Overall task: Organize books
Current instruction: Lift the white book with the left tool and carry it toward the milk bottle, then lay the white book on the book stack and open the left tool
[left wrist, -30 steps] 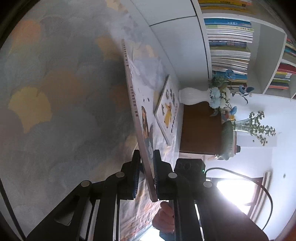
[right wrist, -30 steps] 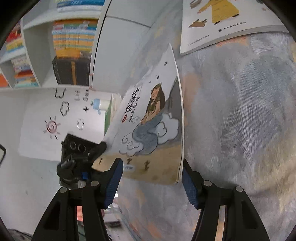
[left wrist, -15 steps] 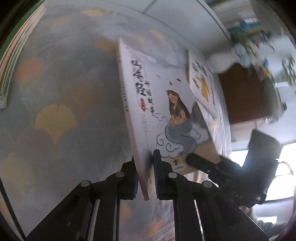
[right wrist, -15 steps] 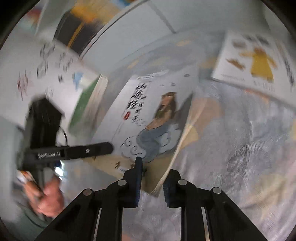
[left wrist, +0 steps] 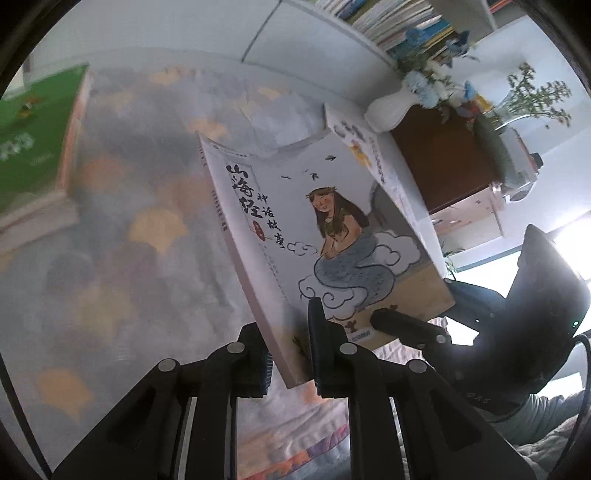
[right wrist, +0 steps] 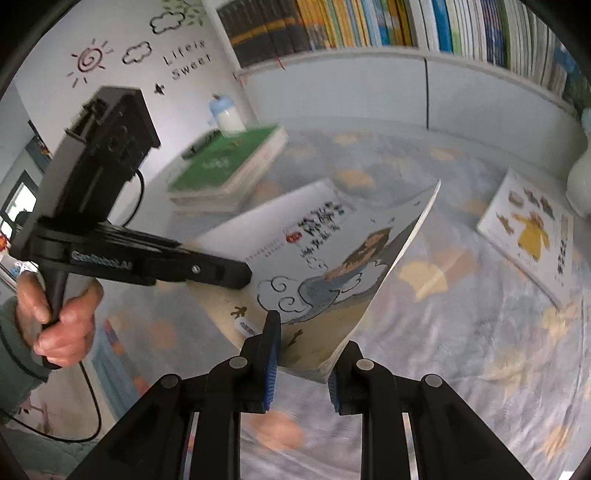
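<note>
A white picture book with a mermaid-like figure on its cover (left wrist: 325, 236) is held tilted above the patterned cloth. My left gripper (left wrist: 290, 354) is shut on its near spine corner. My right gripper (right wrist: 301, 354) is shut on its other near corner; the book also shows in the right wrist view (right wrist: 332, 266). A stack of books with a green cover on top (right wrist: 229, 166) lies at the far left, also in the left wrist view (left wrist: 33, 147). A second white picture book with a yellow figure (right wrist: 532, 232) lies flat at the right.
A bookshelf full of books (right wrist: 388, 26) runs along the back above white cabinet doors. A white vase with flowers (left wrist: 399, 107) stands on a brown cabinet (left wrist: 447, 162). A small blue-topped bottle (right wrist: 227, 116) stands behind the green stack.
The right gripper closed onto the book's corner. The book tipped from nearly edge-on to cover facing me, and both grippers swung so the green stack came into view.
</note>
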The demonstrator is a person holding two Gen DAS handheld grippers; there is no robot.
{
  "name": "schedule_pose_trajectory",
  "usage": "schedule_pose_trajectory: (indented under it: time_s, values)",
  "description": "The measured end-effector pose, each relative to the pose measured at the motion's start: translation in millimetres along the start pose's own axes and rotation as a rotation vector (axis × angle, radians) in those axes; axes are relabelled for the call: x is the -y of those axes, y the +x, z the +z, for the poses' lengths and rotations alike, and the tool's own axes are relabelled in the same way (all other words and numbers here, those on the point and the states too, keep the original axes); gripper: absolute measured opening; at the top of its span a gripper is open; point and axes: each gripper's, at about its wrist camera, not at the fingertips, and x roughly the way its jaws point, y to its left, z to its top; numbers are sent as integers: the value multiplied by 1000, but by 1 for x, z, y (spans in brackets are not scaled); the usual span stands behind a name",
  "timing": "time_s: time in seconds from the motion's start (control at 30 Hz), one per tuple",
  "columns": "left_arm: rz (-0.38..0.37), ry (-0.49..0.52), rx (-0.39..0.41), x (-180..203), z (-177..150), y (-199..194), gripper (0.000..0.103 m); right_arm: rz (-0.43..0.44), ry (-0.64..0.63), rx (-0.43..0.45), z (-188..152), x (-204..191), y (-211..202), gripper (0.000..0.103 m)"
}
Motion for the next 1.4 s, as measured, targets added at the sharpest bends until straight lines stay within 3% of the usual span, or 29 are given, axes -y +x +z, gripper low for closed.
schedule_pose_trajectory:
  time_s: [0.23,0.43,0.57,0.67,0.83,1.2,1.4]
  values:
    - [37,-7,165,-34,18,-85,12,9,-67,112,58,-58,0,23]
    - [87,-39,294,-93,41,-149,13,49,-134,145,120,-108,35,25]
    - [132,-100,323,-138,53,-155,14,67,-152,148,152,-128,77,25]
    - [174,-126,311,-170,62,-143,14,72,-163,101,169,-137,113,25]
    - [153,-183,285,-213,67,-127,15,44,-166,33,186,-143,165,26]
    - [53,-304,291,-262,67,-113,14,28,-127,-25,204,-137,210,26]
    - [115,-358,310,-276,53,-123,22,44,-95,-78,203,-137,227,29]
